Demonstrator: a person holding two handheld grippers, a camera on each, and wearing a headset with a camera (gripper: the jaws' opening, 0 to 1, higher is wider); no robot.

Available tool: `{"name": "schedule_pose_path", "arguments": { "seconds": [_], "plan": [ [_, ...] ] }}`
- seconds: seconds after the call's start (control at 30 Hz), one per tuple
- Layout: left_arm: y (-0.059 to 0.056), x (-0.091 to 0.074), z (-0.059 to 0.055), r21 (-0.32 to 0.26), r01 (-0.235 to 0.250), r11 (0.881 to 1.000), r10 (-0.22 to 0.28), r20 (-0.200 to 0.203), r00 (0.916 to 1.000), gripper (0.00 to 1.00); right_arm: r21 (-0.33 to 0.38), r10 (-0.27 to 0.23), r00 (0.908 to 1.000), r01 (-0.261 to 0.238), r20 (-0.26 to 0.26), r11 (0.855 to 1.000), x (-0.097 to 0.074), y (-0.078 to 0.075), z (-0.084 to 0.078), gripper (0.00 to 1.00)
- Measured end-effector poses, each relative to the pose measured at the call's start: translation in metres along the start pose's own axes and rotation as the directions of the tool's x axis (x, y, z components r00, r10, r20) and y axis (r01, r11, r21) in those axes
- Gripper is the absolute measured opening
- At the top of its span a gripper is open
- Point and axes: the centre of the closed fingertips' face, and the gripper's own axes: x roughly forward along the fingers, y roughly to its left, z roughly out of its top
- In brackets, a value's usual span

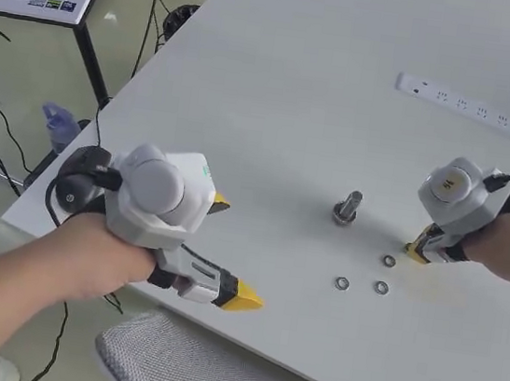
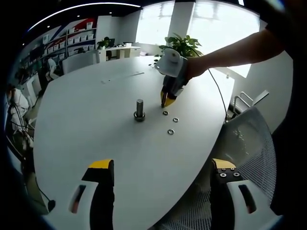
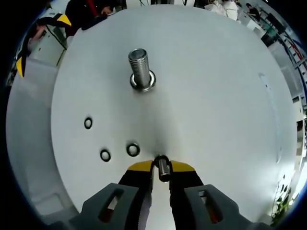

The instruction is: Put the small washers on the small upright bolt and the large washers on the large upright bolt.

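Washers (image 3: 133, 149), three of them, lie loose on the tabletop (image 3: 216, 96) just left of my right tool (image 1: 419, 253), whose narrow jaws pinch the small bolt (image 3: 163, 168). Farther ahead of it stands the large bolt (image 3: 140, 67), upright. My left tool (image 2: 162, 165) hangs wide open, well apart, over the tabletop's near edge.

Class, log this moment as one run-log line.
right gripper: shut on small bolt | left gripper: open | large bolt: upright | washers: three loose

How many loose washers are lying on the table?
3 washers: one beside the right gripper, two side by side nearer the person. Another may sit around the bolt's base; I cannot tell.
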Motion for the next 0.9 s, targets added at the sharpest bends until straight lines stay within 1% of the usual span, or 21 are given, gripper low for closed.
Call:
{"name": "schedule_pose_path", "arguments": {
  "seconds": [0.33,0.53,0.7,0.8,0.83,0.87,0.9],
  "plan": [
    [-0.0033,-0.0016,0.0013,0.003,-0.002,1.000,0.002,0.002,1.0000,0.82,-0.001,-0.006,1.0000,0.006,-0.002,1.000,0.0019,-0.0008,-0.0002,0.13],
    [-0.0024,-0.0027,0.0002,0.003,-0.005,1.000,0.005,0.000,1.0000,0.82,0.003,-0.005,1.0000,0.005,-0.003,1.000,0.0020,-0.0010,-0.0002,0.13],
    [-0.0032,-0.0038,0.0001,0.002,-0.007,1.000,0.007,0.001,1.0000,0.82,0.012,-0.003,1.0000,0.003,0.006,1.000,0.0020,-0.0004,0.0009,0.13],
    [-0.0040,-0.0040,0.0000,0.002,-0.008,1.000,0.008,0.002,1.0000,0.82,-0.001,-0.007,0.9999,0.007,0.008,1.000,0.0021,-0.0011,0.0014,0.14],
    [-0.0041,-0.0042,0.0000,0.001,-0.008,1.000,0.008,0.002,1.0000,0.82,0.004,-0.004,1.0000,0.004,0.008,1.000,0.0022,-0.0011,0.0010,0.14],
    [-0.0042,-0.0042,0.0000,0.001,-0.009,1.000,0.009,0.002,1.0000,0.82,0.024,0.003,1.0000,-0.003,-0.002,1.000,0.0030,-0.0012,-0.0007,0.17],
    [-0.0042,-0.0043,0.0000,0.000,-0.009,1.000,0.009,0.002,1.0000,0.82,0.029,0.000,1.0000,0.000,-0.002,1.000,0.0034,-0.0024,-0.0010,0.20]
  ]
}}
